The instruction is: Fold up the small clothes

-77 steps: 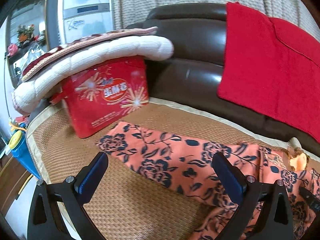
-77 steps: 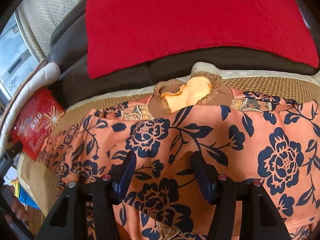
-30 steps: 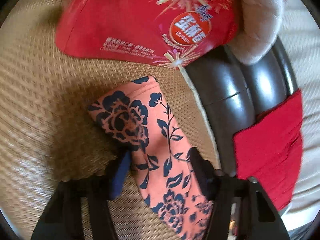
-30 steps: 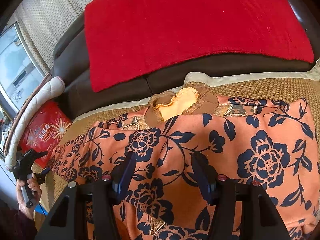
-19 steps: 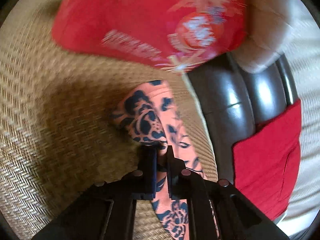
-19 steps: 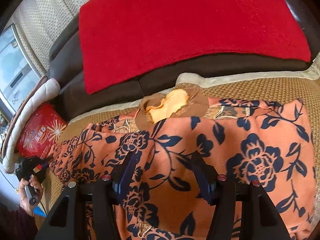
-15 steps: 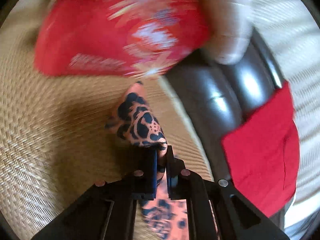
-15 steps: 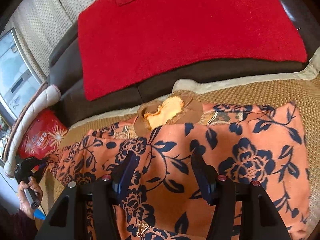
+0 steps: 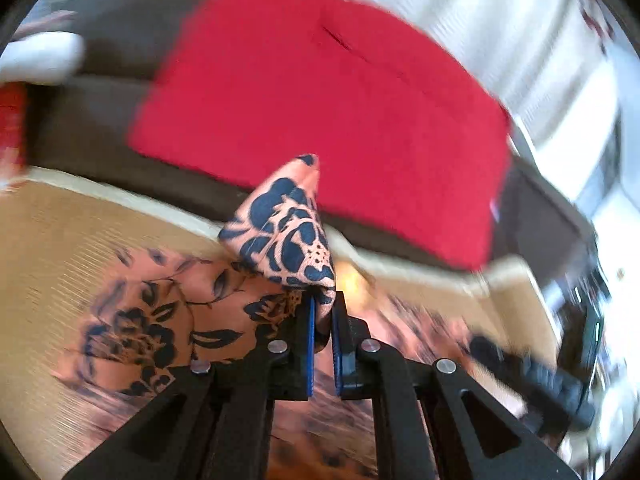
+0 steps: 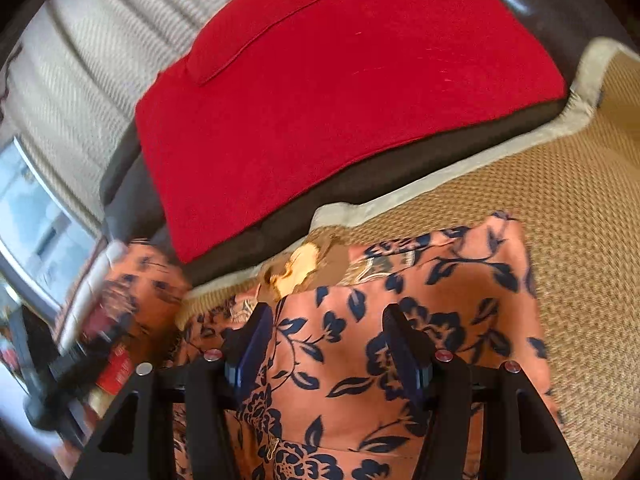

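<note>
Surface: woven straw mat [image 10: 560,264] with a pale cloth border, laid on the seat of a dark brown sofa [image 10: 360,184]. A red towel [image 10: 340,92] hung over the sofa back; a ribbed beige curtain [image 10: 80,60] stood behind it.

Task item: the orange flowered shirt [image 10: 400,340] lay spread on the mat, collar toward the sofa back.

My left claw [image 9: 321,320] was closed, gripping the sleeve [image 9: 288,232]; the cuff stood up above the pads, in front of the towel. My right claw [image 10: 328,344] was open, its fingers above the shirt's chest with nothing pinched between them.

Change from a second before: the left claw had been open around the flat sleeve beside the red box [image 9: 10,120]; it had since shut and carried the sleeve up and across toward the shirt's body. The right claw's gap was unchanged.

Hard to read: left view heavily motion-blurred. The box and white cushion [image 9: 40,56] were cut off at its left edge. Right view's lower left smeared; a dark shape there was possibly the other claw.
</note>
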A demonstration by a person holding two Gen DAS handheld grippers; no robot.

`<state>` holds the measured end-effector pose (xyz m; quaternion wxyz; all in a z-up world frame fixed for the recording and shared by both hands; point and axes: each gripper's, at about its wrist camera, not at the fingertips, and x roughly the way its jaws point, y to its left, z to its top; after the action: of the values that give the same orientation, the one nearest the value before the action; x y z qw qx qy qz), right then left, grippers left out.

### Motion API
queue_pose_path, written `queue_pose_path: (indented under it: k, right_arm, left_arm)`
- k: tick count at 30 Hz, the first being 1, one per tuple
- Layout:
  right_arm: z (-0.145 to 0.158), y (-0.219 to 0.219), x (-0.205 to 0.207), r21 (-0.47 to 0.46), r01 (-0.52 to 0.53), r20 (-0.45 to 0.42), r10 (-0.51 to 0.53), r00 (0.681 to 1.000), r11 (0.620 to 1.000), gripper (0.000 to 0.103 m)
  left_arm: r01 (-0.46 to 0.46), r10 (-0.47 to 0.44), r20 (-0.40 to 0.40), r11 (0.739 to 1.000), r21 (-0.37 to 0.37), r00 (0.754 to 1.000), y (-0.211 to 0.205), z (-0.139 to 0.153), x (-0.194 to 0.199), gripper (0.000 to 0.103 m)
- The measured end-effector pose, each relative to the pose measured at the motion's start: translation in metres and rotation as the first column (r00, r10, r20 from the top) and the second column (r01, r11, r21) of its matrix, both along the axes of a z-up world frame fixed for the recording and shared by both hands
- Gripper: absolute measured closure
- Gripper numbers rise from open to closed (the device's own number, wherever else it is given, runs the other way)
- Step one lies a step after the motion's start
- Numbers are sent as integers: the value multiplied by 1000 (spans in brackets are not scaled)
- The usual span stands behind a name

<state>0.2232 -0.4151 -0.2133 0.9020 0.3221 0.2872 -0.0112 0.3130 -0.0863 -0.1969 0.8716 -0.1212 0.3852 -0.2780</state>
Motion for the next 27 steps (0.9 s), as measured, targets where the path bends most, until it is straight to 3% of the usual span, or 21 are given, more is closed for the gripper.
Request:
queue_pose_path:
  k: [3, 4, 5, 7, 9, 11, 14, 20, 25, 27]
  right_arm:
    - [-3, -19, -4, 64, -7, 15, 6, 1000, 998, 38]
    - [-6, -24, -4, 109, -26, 19, 24, 1000, 994, 29]
    - [-11, -29, -1, 171, -57, 19, 55, 998, 984, 27]
    - [-21, -34, 3, 271, -89, 13, 89, 996, 959, 27]
    - [-27, -33, 8, 311, -114, 1, 120, 993, 944, 27]
    - [-33, -27, 16, 323, -132, -28, 149, 988, 937, 27]
    - [-42, -20, 22, 321, -120, -73, 151, 986, 939, 27]
    - [-68, -10, 48, 364, -106, -129, 163, 978, 925, 28]
    - [-66, 18, 63, 313, -148, -111, 191, 975, 938, 28]
    - [-63, 33, 68, 259, -181, -118, 217, 969, 949, 43]
  left_arm:
    - [136, -128, -117, 989, 65, 985, -51, -24, -11, 94]
    - [161, -149, -157, 985, 62, 976, -57, -28, -14, 93]
    - [172, -159, -188, 984, 55, 969, -58, -30, -16, 93]
    - [144, -135, -184, 989, 34, 974, -46, -24, -21, 88]
    - [95, -90, -135, 995, 28, 987, -26, -13, -19, 74]
    - [18, -14, -72, 998, 55, 997, -3, -1, -21, 62]
    - [-87, 87, 3, 991, 104, 996, 27, 7, -22, 62]
    - [-224, 229, -17, 965, 140, 973, 80, -16, 9, 62]
    - [-256, 265, -45, 954, 157, 963, 108, -22, 10, 62]
    - [-255, 269, -72, 954, 161, 961, 111, -30, 15, 62]
